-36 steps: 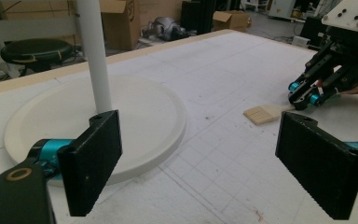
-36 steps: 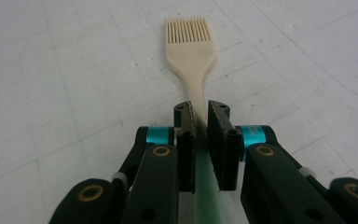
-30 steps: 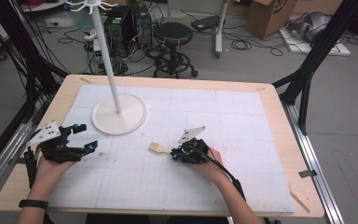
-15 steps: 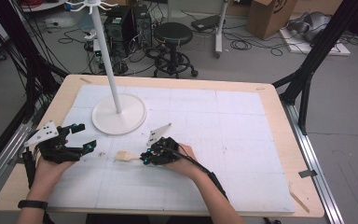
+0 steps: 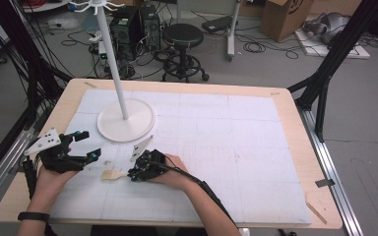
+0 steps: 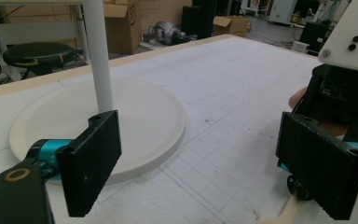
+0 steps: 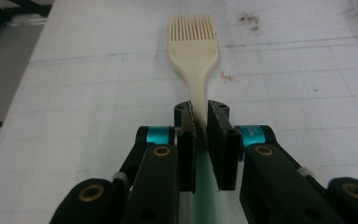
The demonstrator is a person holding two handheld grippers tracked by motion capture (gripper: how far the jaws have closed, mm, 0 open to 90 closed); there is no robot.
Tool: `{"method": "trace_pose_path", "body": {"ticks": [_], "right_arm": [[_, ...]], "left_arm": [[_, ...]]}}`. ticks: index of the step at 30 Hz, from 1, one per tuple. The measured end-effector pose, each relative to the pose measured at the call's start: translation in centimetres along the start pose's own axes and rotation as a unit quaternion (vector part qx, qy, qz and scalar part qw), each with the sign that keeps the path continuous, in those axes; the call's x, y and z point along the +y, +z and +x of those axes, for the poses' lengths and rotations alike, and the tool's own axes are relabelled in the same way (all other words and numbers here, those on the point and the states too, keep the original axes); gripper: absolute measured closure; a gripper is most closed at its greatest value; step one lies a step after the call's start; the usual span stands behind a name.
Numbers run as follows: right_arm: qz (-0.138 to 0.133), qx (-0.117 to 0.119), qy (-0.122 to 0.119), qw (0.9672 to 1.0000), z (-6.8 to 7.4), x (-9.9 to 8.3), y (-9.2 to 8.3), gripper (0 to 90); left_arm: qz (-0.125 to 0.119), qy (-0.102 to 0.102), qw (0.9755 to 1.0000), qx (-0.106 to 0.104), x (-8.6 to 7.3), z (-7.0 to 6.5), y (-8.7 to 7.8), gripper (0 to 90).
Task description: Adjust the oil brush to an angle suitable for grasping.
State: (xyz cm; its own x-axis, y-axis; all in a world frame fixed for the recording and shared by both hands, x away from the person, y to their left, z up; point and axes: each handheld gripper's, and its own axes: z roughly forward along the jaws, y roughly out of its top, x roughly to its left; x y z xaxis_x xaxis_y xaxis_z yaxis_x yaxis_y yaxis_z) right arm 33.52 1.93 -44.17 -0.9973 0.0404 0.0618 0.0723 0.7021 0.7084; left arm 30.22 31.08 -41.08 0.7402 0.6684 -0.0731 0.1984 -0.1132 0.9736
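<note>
brush handle (image 7: pixel 200 102): its near end is hidden between the closed jaws of the right gripper (image 7: pixel 200 122) — the green stretch below them runs off the bottom edge.
stand pole (image 6: pixel 98 56): cut off by the top edge in the left gripper view; in the high view its hooked top is clipped too.
stand base (image 6: pixel 135 116): near-left part hidden behind one jaw of the left gripper (image 6: pixel 214 163).
specks (image 5: pixel 107 162): small bits on the mat — too small to tell.

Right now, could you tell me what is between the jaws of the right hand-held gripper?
The right hand-held gripper is shut on the cream brush by its handle; the handle's rear end is hidden between the jaws.
</note>
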Motion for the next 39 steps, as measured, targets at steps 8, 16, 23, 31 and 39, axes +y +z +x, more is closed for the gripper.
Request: {"method": "trace_pose_path", "body": {"ticks": [8,16,23,31,39], "right_arm": [[-0.02,-0.011,-0.003,0.9997,0.1,0.1,-0.8,70.7],[-0.056,-0.024,0.001,0.9981,0.3,-0.2,-4.0,55.9],[-0.099,-0.086,0.056,0.9898,-0.3,-3.2,-10.1,45.0],[-0.153,-0.173,0.11,0.9667,-0.2,-9.1,-17.5,34.7],[-0.186,-0.258,0.153,0.9357,0.9,-15.1,-22.5,27.6]], "left_arm": [[0.005,0.001,1.0,-0.003,0.0,-0.1,0.1,14.8],[-0.001,0.0,1.0,-0.003,0.0,0.0,-0.1,14.7],[0.002,0.004,1.0,-0.008,0.1,-0.3,0.1,14.7],[-0.002,0.003,1.0,-0.009,0.1,-0.3,-0.1,14.8],[-0.001,0.006,0.9999,-0.013,0.1,-0.4,0.2,14.8]]}}
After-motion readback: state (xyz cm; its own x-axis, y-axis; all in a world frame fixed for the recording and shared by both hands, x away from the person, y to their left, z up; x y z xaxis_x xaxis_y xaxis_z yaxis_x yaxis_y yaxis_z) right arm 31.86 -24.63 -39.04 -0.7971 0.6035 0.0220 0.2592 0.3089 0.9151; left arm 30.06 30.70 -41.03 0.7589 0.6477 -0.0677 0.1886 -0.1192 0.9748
